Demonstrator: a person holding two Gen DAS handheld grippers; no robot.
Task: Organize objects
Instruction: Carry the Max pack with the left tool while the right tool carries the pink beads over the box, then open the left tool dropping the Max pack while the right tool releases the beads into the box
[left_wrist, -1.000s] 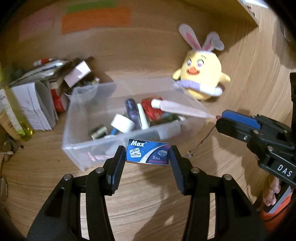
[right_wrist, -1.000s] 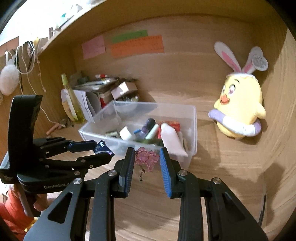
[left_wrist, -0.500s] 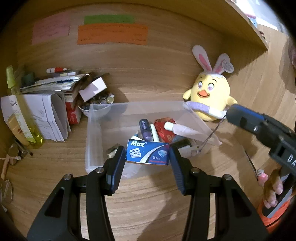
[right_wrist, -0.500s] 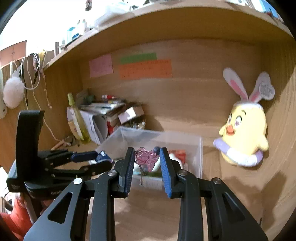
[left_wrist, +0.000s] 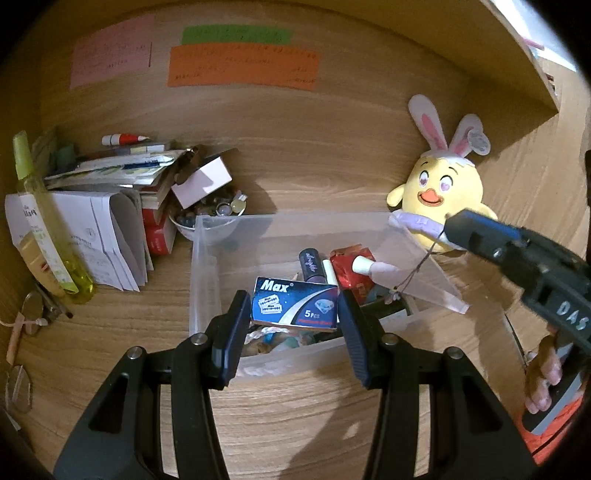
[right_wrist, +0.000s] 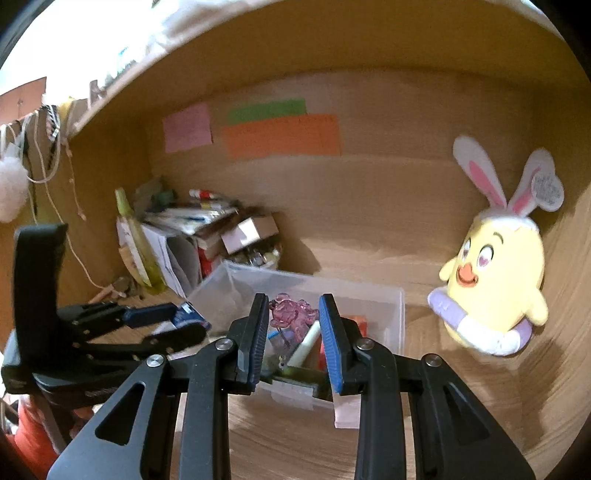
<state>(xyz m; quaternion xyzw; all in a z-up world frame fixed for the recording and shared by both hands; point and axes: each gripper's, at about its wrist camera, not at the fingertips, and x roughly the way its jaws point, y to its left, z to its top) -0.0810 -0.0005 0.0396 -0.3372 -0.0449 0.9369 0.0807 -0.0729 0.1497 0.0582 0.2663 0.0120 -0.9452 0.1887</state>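
Surface: brown wood, under both hand-held grippers and running on ahead of them to a wooden back wall.
Clear box: a see-through plastic box right ahead of the left hand-held gripper. In the right wrist view it sits just past the fingertips. It holds many small things.
Yellow chick toy: soft, with bunny ears, ahead and to the right of both hand-held grippers, near the box's far right corner.
Paper pile: ahead and to the left, beside a tall yellow-green bottle.
Sticky notes: pink, green and orange, up on the back wall.
Left hand-held gripper: its two fingers are closed about halfway and squeeze the little blue box from both sides.
Right hand-held gripper: its fingers stand close together and pinch the pink charm. In the left wrist view it reaches in from the right, above the box's right wall.
Blue "Max" box: small and flat, held between the left fingers, in the air over the near part of the clear box.
Pink charm: clear pink plastic, between the right fingers, above the clear box. A thin string hangs down from it.
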